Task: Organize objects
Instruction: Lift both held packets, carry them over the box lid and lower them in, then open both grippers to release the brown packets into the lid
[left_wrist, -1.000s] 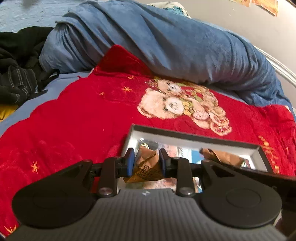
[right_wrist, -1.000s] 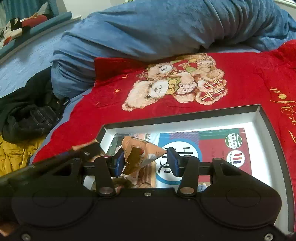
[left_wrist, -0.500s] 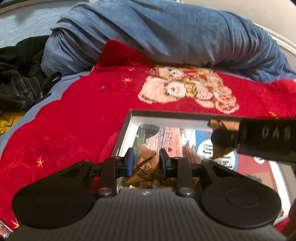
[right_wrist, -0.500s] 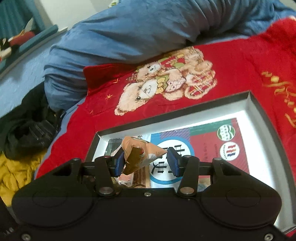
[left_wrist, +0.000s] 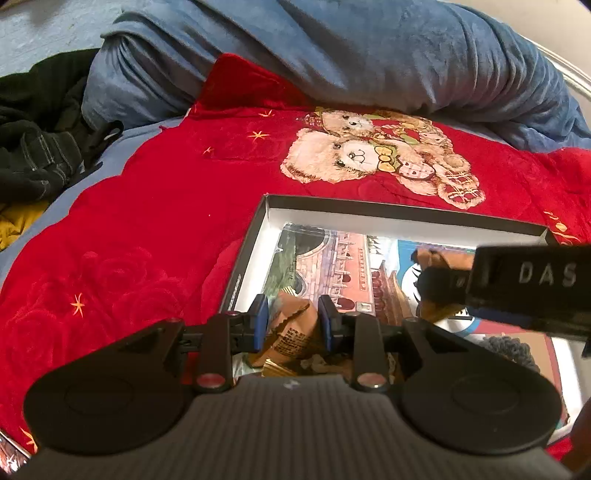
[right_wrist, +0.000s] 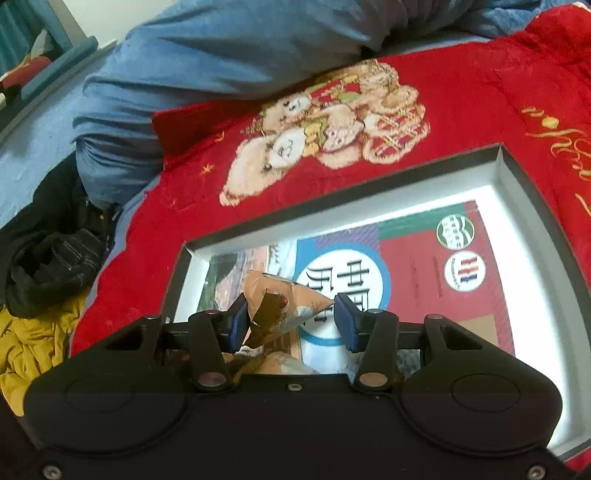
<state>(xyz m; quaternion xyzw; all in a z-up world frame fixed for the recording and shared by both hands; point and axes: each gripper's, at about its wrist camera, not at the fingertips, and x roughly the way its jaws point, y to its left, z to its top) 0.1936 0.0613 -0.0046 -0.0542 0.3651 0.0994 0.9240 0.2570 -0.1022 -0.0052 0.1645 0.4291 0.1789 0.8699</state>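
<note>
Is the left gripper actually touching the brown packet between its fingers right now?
Touching. In the left wrist view, both blue pads of the left gripper press against the sides of the brown packet, with no gap showing on either side.

The left tool (left_wrist: 290, 321) grips a crumpled brown wrapper (left_wrist: 295, 328) between its blue pads, over the near left corner of the open box (left_wrist: 255, 236). The box sits on a red teddy-bear blanket (left_wrist: 147, 221). The right tool (left_wrist: 439, 284) reaches in from the right, carrying another brown wrapper (left_wrist: 439, 258).
</note>
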